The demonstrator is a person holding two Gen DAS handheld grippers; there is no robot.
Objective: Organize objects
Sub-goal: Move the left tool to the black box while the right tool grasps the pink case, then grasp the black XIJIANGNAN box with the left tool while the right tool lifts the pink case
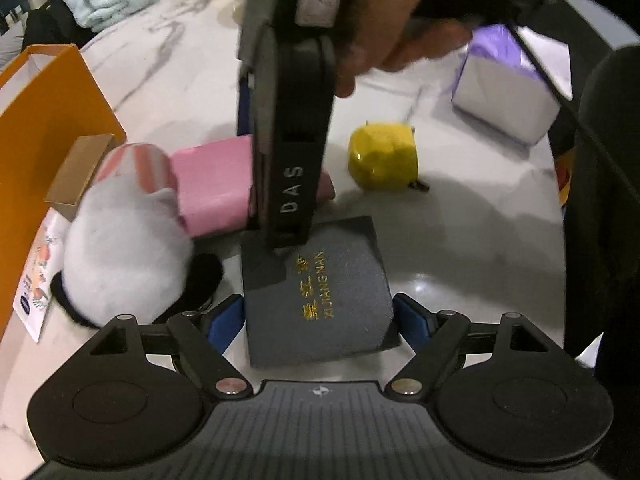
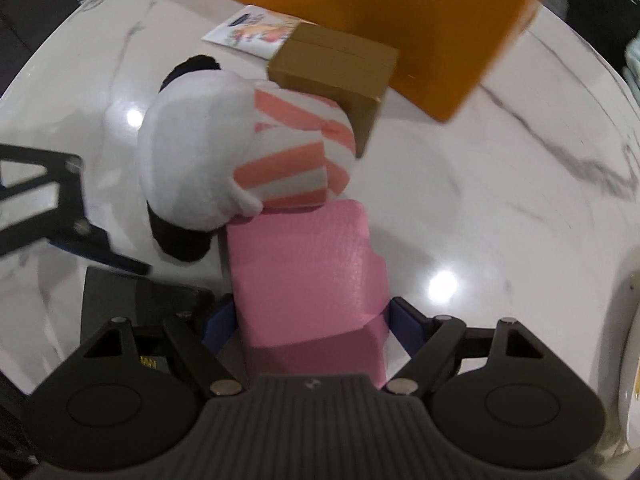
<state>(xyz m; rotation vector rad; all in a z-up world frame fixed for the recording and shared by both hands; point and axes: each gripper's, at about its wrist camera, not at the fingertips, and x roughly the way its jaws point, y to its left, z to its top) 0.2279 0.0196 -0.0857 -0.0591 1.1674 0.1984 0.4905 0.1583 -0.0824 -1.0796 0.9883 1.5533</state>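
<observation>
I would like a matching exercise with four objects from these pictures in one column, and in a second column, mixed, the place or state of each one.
Things
1. grey box with gold letters
2. pink box
3. plush toy
4. yellow case

Places or states
A. lies on the marble table, apart from the other objects
B. between the fingers of the right gripper
C. leans on the pink box, next to the brown carton
D. between the fingers of the left gripper

Pairs: 1-D, 2-B, 3-C, 4-A
</observation>
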